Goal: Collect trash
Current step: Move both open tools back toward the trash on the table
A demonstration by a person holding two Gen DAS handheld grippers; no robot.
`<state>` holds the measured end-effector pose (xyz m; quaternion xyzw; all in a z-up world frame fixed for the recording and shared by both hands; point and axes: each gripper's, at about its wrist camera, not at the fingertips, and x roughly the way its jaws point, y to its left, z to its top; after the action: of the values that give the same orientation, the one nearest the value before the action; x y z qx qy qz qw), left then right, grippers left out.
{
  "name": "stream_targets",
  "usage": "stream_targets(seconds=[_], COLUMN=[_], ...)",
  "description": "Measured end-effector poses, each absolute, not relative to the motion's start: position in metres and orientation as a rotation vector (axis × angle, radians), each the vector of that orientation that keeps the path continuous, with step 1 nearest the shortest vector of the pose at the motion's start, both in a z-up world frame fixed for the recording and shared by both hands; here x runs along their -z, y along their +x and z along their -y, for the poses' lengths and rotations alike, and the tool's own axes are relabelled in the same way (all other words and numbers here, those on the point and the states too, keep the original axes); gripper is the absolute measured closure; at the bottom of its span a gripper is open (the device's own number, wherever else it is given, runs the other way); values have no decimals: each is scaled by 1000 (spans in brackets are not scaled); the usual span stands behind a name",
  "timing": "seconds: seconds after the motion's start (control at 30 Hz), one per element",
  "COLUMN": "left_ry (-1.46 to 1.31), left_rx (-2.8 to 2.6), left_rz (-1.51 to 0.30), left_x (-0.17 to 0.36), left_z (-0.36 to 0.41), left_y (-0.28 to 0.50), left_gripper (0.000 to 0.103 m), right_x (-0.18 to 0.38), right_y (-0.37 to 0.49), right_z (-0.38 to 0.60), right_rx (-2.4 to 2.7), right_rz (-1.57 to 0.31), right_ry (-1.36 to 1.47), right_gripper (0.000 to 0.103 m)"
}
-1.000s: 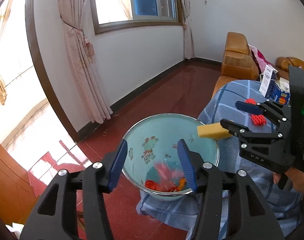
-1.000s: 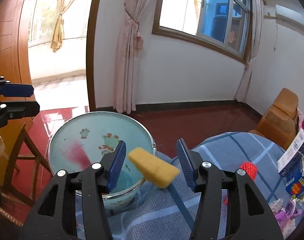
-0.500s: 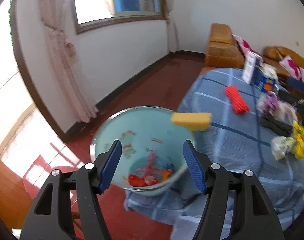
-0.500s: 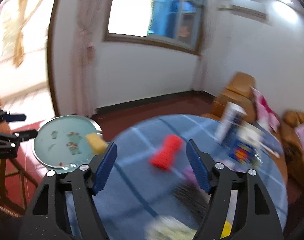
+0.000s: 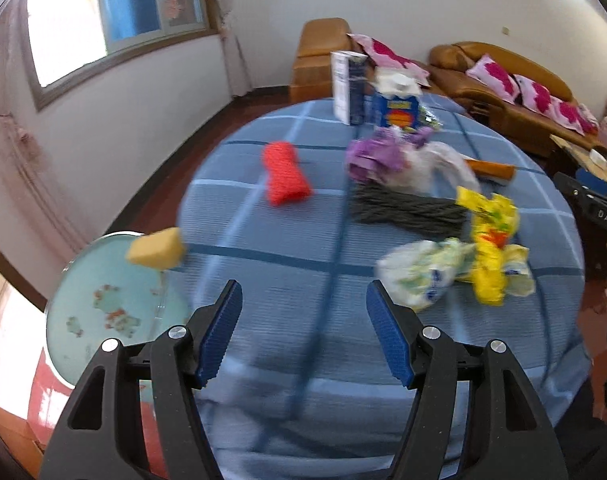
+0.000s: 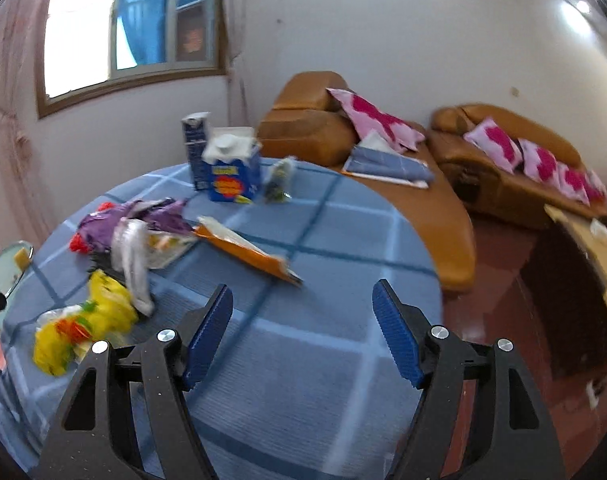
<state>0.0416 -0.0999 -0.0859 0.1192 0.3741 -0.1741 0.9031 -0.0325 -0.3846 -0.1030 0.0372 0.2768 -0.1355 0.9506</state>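
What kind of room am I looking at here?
Most likely a home living room: brown sofas with pink cushions stand along the wall, a curtained window lets in daylight, and a round table under a blue checked cloth holds littered wrappers.

From my feed I see white walls [image 6: 383, 32] and a wood-framed window [image 6: 127, 28] letting in strong daylight, with a pale curtain [image 5: 19, 152] hanging at its side. The floor [image 6: 499, 272] is glossy dark red. Tan leather sofas [image 6: 307, 120] stand along the far wall, carrying pink-and-white cushions [image 6: 499, 148]. The round bench [image 6: 303, 360] wears a blue checked cloth. A bright glare spot [image 6: 575, 8] sits high on the right.
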Motion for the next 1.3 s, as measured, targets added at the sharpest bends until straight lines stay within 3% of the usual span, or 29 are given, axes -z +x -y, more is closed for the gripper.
stream_targets(seconds=[0.33, 0.5, 0.63, 0.9, 1.17, 1.3], left_ry=[291, 257, 277, 231, 149, 123], left_rx=[371, 280, 114, -84, -235, -177], left_rz=[-804, -769, -695, -836, -828, -825], left_x=[103, 92, 87, 125, 109, 102], left_z=[121, 96, 75, 15, -54, -46], left_y=[22, 50, 97, 180, 174, 161], left_gripper=[39, 39, 31, 31, 25, 25], right_x=[120, 118, 118, 122, 125, 124], right_y=[-53, -55, -53, -53, -49, -44], right_z=[394, 387, 380, 386, 391, 389], right_rx=[276, 268, 252, 255, 255, 275], right_rz=[-540, -531, -528, -525, -528, -535], right_ry=[112, 102, 91, 105, 126, 99], right_gripper=[28, 27, 27, 26, 26, 26])
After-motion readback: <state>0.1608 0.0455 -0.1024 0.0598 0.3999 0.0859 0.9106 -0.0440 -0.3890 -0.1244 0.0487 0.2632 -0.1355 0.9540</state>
